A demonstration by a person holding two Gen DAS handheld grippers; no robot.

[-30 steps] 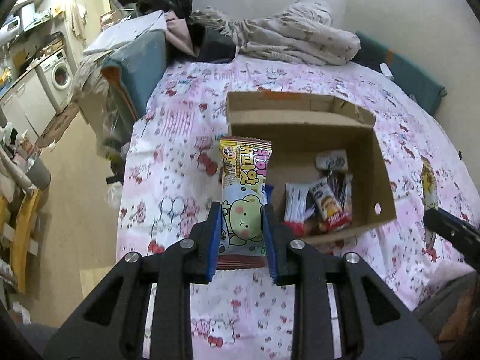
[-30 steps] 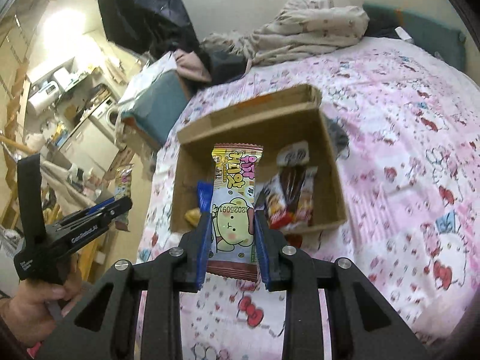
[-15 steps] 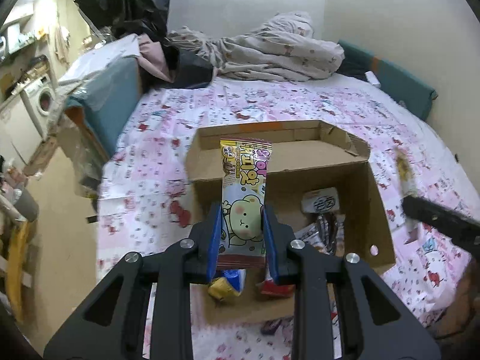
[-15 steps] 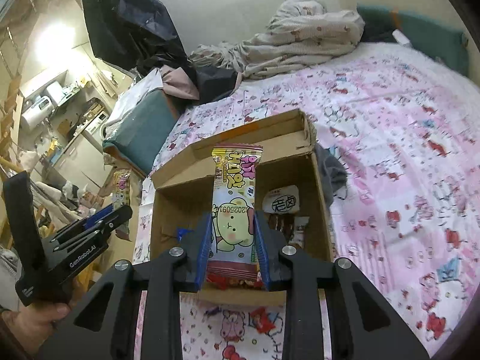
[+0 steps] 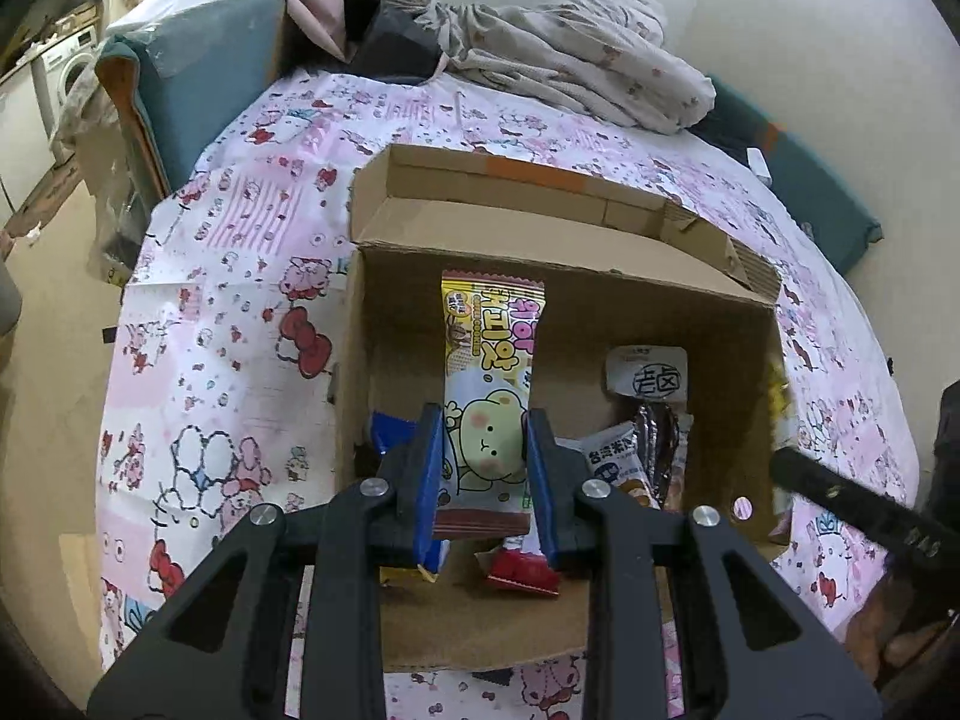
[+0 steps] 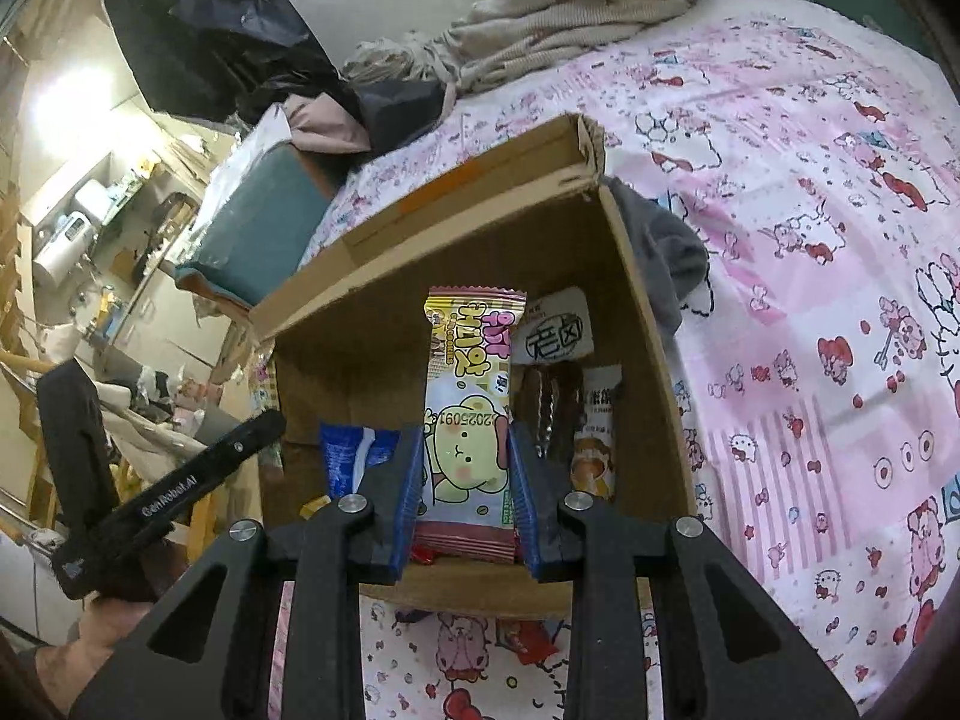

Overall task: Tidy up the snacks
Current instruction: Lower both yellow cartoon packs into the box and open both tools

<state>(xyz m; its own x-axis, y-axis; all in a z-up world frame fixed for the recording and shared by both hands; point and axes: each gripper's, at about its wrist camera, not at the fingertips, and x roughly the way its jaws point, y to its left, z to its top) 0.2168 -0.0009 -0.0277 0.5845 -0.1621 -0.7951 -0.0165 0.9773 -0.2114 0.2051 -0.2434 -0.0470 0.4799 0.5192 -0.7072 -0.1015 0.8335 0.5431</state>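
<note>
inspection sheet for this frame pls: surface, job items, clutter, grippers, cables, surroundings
Surface: bed with pink cartoon-print sheet.
Job's things: open cardboard box on the sheet; loose snacks inside, among them a white-label packet and a blue packet.
Clutter: crumpled blanket at the far end; grey cloth beside the box.
Grippers: left gripper shut on a bear-print snack; right gripper shut on a second bear-print snack; both over the box.
Cables: nothing seen.
Surroundings: washing machine, teal cushion, cluttered shelves to the left.
</note>
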